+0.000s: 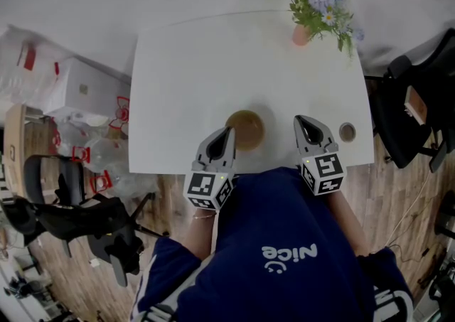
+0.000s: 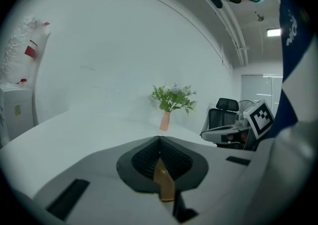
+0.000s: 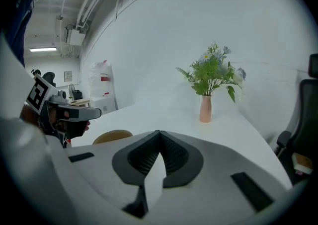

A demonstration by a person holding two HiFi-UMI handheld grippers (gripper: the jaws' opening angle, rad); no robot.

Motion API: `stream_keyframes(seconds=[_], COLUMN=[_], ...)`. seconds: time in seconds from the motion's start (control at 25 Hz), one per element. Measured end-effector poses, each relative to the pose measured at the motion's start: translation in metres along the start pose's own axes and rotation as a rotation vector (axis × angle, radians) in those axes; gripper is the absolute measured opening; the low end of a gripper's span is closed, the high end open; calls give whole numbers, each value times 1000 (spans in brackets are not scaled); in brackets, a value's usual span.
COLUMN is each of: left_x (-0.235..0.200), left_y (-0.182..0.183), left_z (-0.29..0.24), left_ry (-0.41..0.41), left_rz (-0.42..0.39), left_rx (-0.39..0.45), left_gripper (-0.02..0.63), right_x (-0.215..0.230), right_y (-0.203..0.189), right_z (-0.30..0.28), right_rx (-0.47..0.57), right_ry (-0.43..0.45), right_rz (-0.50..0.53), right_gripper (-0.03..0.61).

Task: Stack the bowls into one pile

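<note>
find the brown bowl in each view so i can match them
Head view: brown bowl at centre, between left gripper and right gripper.
Left gripper view: only a brown sliver, likely it, behind the shut fingers.
Right gripper view: low left, peeking over the gripper's body.
Shared landmark: pink vase of flowers.

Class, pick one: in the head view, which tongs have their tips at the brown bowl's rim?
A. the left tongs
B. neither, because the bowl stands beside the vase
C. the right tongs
A: the left tongs overlap the left rim of the brown bowl, while the right tongs stand apart to its right.
</note>
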State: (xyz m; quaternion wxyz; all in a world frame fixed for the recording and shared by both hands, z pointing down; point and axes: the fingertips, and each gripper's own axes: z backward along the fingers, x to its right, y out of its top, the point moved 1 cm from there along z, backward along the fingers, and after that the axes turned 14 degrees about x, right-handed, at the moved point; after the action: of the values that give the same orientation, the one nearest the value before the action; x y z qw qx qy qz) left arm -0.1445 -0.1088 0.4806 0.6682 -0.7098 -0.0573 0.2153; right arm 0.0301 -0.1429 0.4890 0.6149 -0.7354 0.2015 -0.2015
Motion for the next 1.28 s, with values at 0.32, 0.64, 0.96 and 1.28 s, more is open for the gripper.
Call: stream_keyframes(seconds=[0.32, 0.64, 0.96, 1.28], left_x=[-3, -6, -6, -7], left_y=[-2, -5, -10, -11], left_z=[-1, 0, 1, 4], left_ry=[0, 10, 10, 16], left_rz=[-1, -27, -39, -38], left_rx=[-5, -25, -42, -50], left_gripper=[17, 17, 17, 17], right_x=[-2, -7, -10, -18], right_y=[2, 1, -1, -3], right_z=[-3, -7, -9, -9], right_rx=[3, -6, -13, -26], right_ry=[-2, 8, 20, 46], right_rz=[19, 35, 34, 46], right_gripper=[21, 21, 21, 21])
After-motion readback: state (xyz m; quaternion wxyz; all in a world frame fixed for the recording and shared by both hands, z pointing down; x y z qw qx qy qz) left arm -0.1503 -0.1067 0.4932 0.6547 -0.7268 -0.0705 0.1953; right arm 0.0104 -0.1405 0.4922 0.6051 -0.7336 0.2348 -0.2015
